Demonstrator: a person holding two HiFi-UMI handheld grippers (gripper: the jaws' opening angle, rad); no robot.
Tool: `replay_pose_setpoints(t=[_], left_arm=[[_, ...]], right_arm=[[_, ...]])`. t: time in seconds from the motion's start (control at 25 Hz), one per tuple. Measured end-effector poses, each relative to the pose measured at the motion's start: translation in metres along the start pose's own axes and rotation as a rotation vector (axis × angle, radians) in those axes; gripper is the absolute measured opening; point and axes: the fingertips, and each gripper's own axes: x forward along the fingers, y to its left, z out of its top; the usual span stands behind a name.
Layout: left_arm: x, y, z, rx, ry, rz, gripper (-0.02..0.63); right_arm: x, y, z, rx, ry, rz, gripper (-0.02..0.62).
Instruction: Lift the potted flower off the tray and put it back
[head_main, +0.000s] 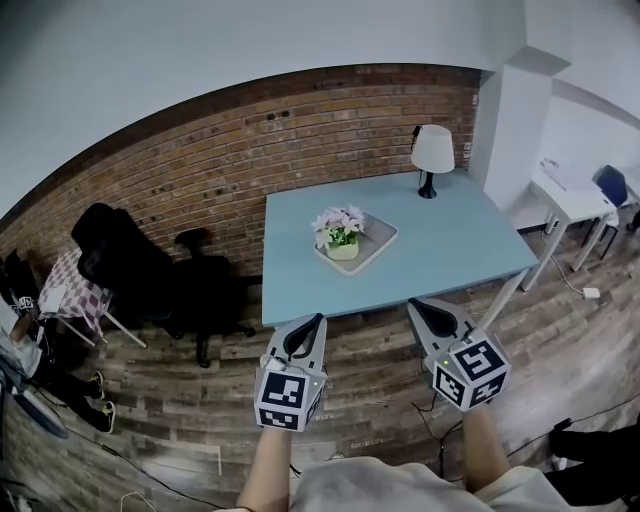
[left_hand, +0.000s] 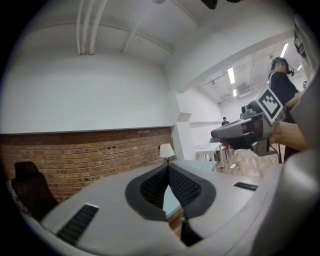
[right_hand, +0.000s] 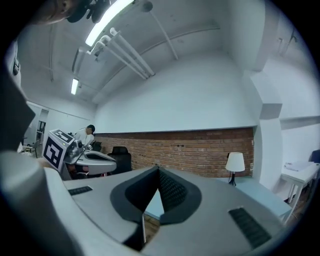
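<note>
Potted flower (head_main: 340, 234), pink-white blooms with green leaves in a pale pot, stands upright inside the tray (head_main: 379, 238), toward the tray's left side; nothing else in the tray. The tray is shallow, whitish, squarish, turned cornerwise, and sits about mid-way on the light blue table (head_main: 450, 255). White-shaded table lamp (head_main: 431, 157) stands upright on a dark base at the table's far edge, well apart from the tray. Brick wall (head_main: 250, 150) behind the table; black office chair (head_main: 195, 285) left of it on the wooden floor (head_main: 180, 400); white desk (head_main: 568, 195) off to the right. Left gripper (head_main: 317, 319) and right gripper (head_main: 412, 303) are both held level in front of the table's near edge, well short of the flower, touching nothing. Each has its jaws pressed together, tips meeting, nothing pinched between them.
</note>
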Motion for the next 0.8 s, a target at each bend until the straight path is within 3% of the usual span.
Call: replay_pose_setpoints(t=[0.4,0.64,0.8], left_arm=[[0.033,-0.019,-0.003,-0.005,0.013,-0.017,0.021],[0.072,-0.003,-0.02,-0.007,0.023,-0.043,0.021],[0.107,0.023,-0.028,0.016,0.033,-0.057,0.021]], right_arm=[[0.008,-0.024,-0.016,-0.045,0.047,0.037,0.008],[0.047,-0.044,-0.033,-0.037,0.076,0.05,0.009],[0.082,-0.066,-0.028,-0.006,0.03,0.039,0.008]])
